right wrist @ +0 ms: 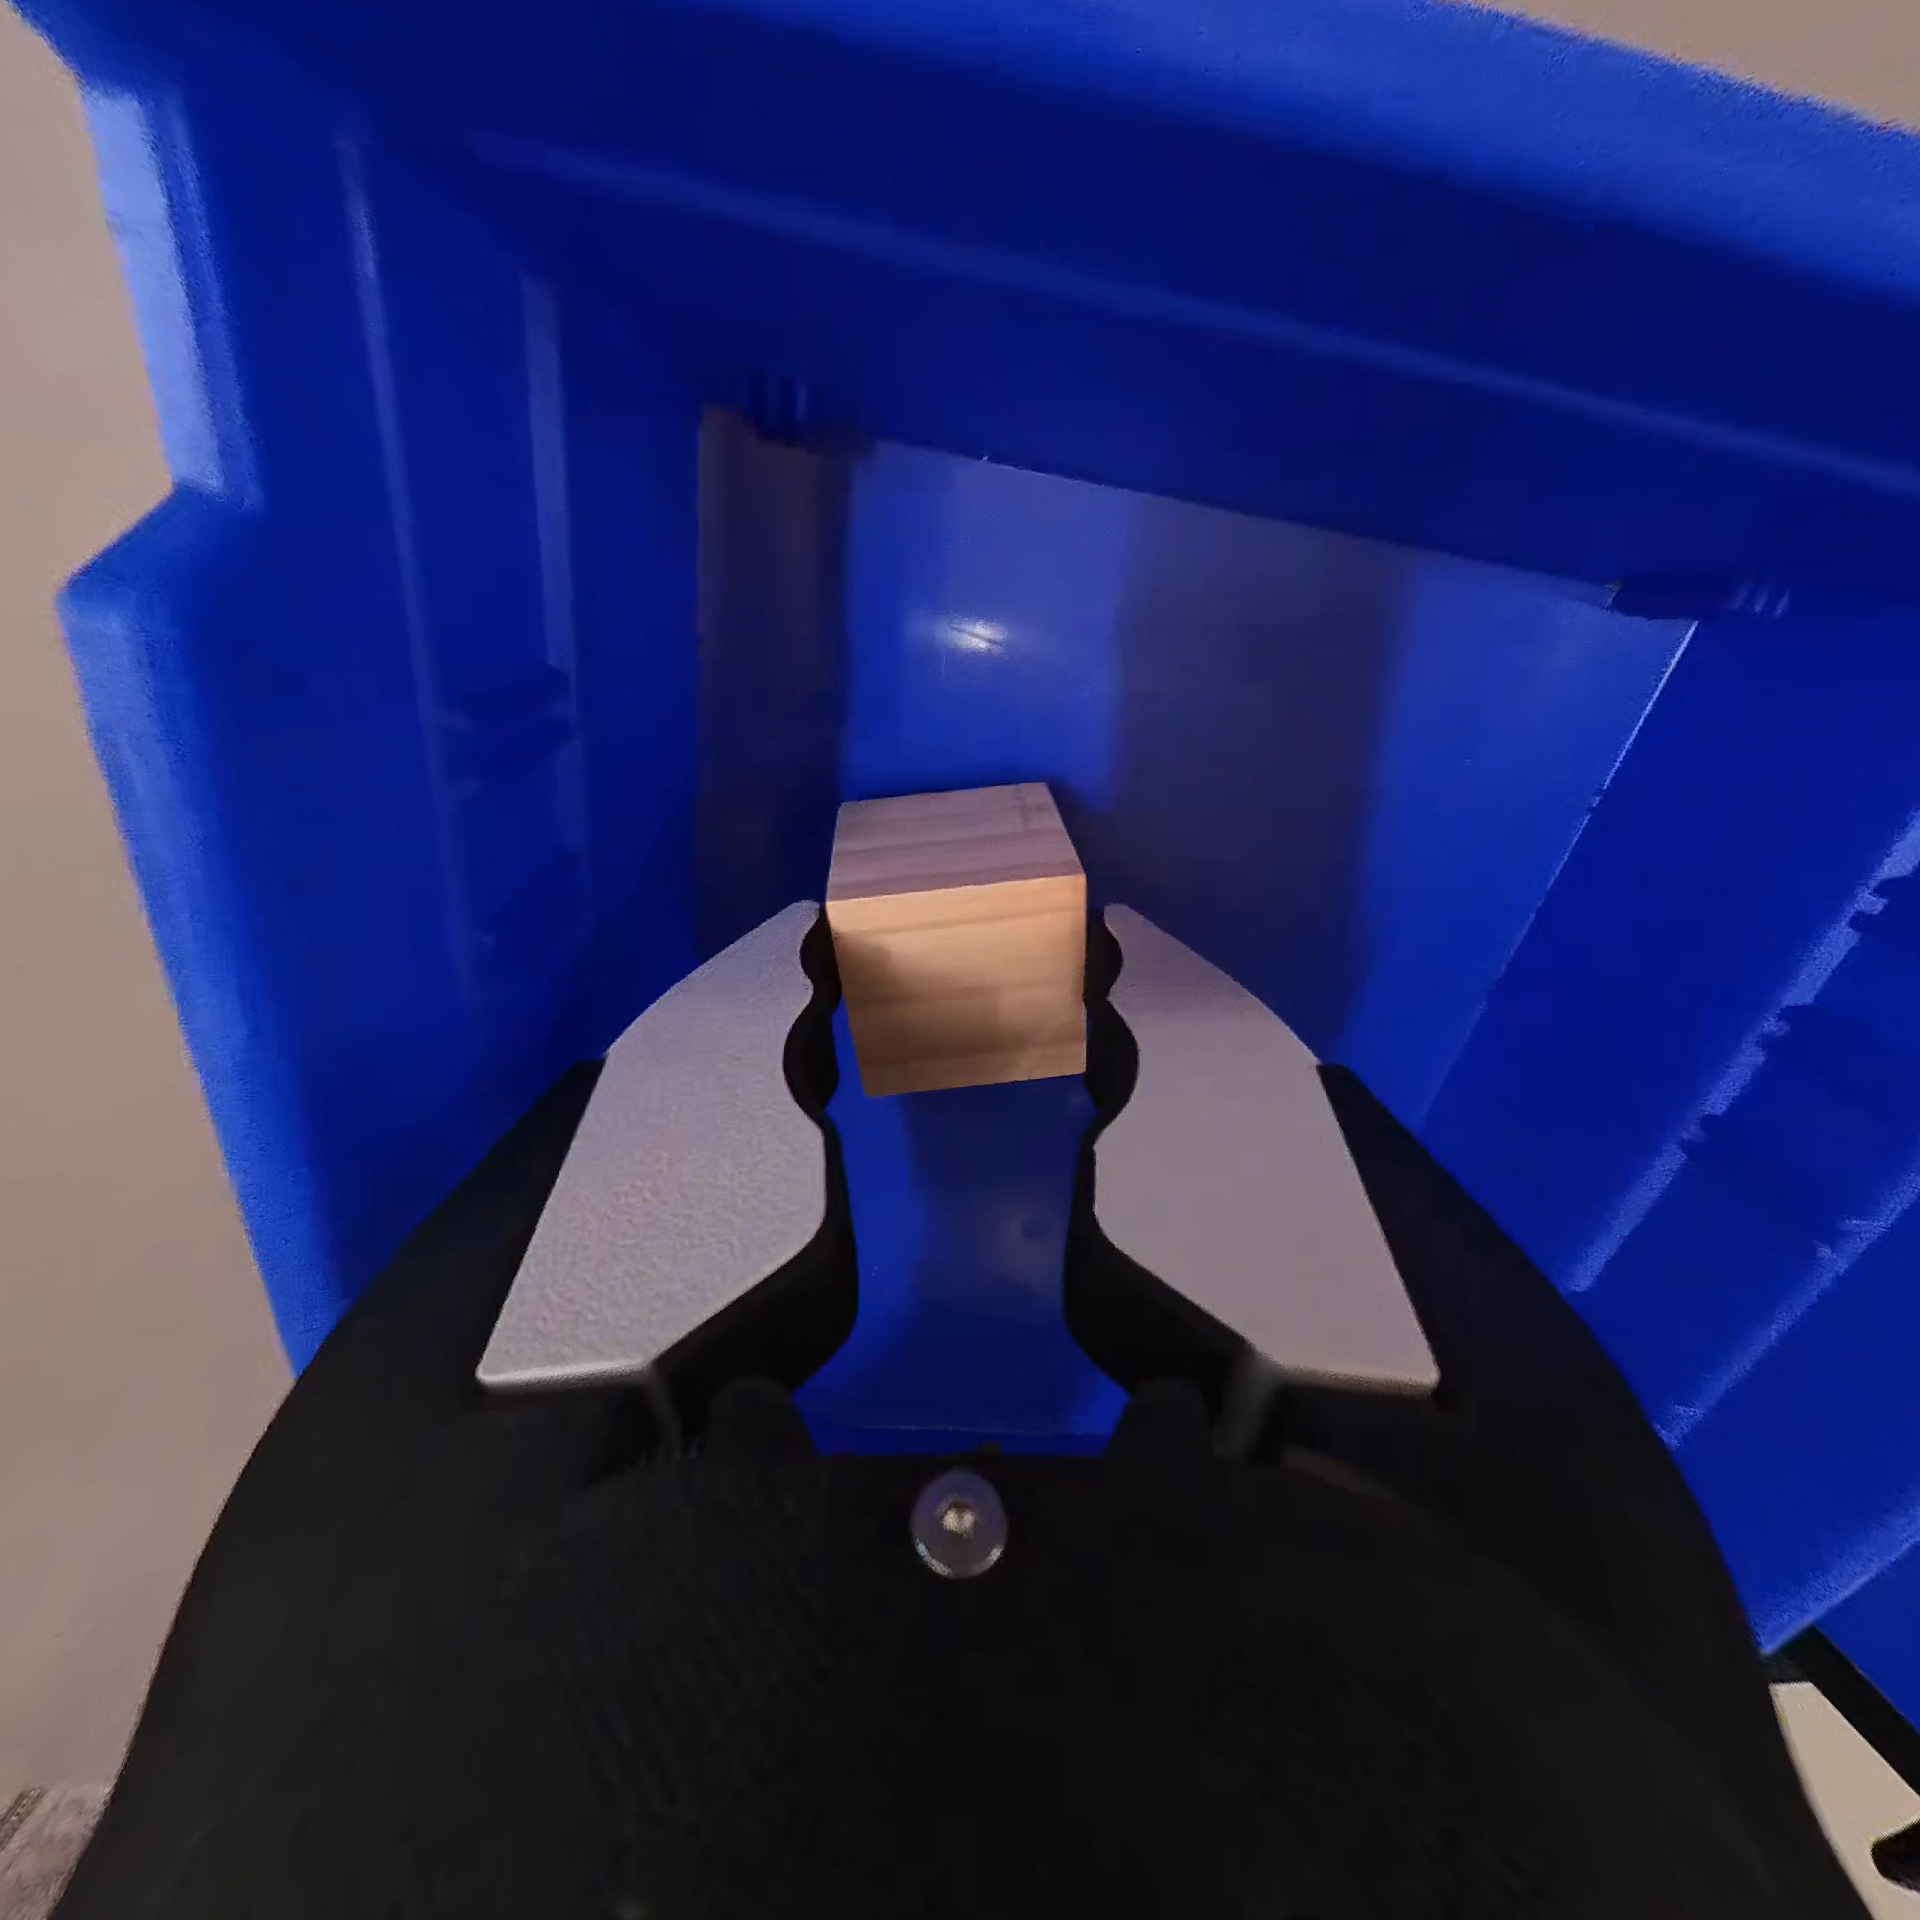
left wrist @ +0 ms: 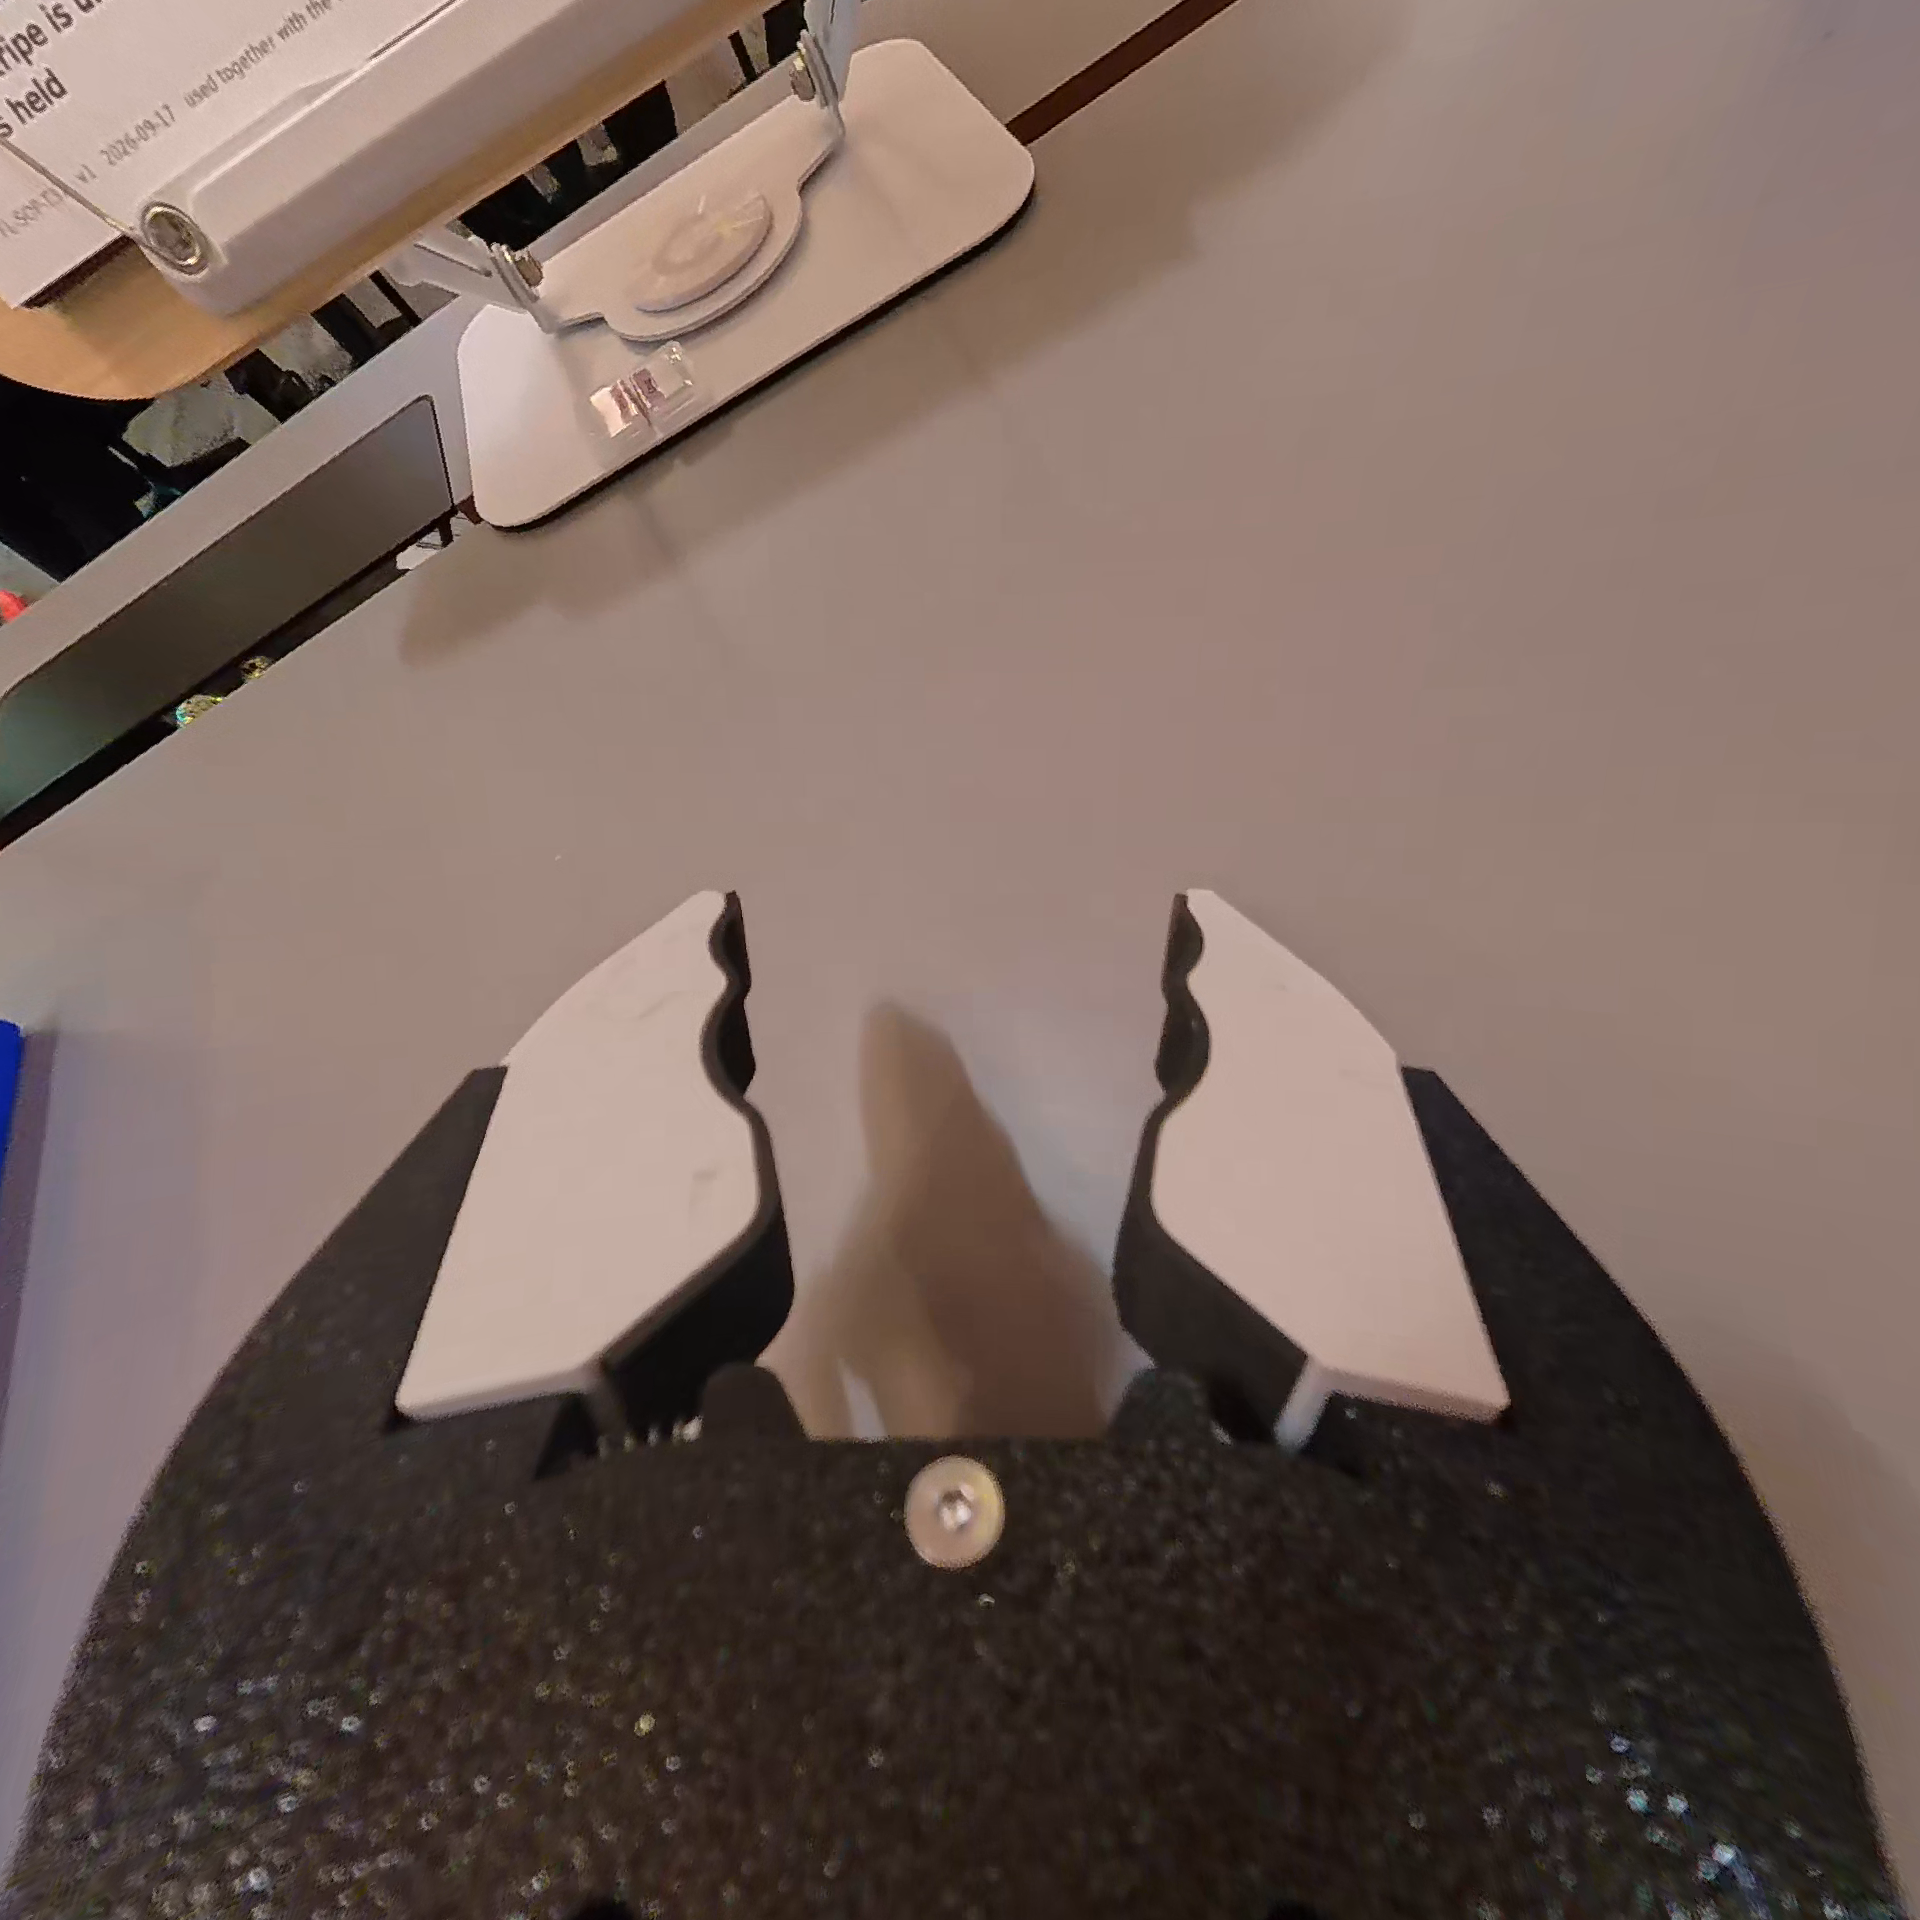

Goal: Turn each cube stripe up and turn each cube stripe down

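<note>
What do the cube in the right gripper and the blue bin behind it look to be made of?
Cube: looks like pale, unfinished wood; faint straight grain lines and a matte surface. No stripe shows on the visible faces.
Bin: probably moulded plastic; uniform saturated blue, ribbed stepped walls and a glossy highlight on its inner wall.
The right gripper is shut on the cube, above the bin's floor as it seems.

The cube [right wrist: 961, 956] looks like pale, matt wood with faint grain; the blue bin [right wrist: 1351, 416] is glossy, smooth plastic; the table [left wrist: 1351, 623] looks matt and smooth.

Soft warm indoor light, glare spot on blue bin [right wrist: 977, 634], motion-blurred bin edges, wide-angle stretching, blurred shadow between jaws.
</note>
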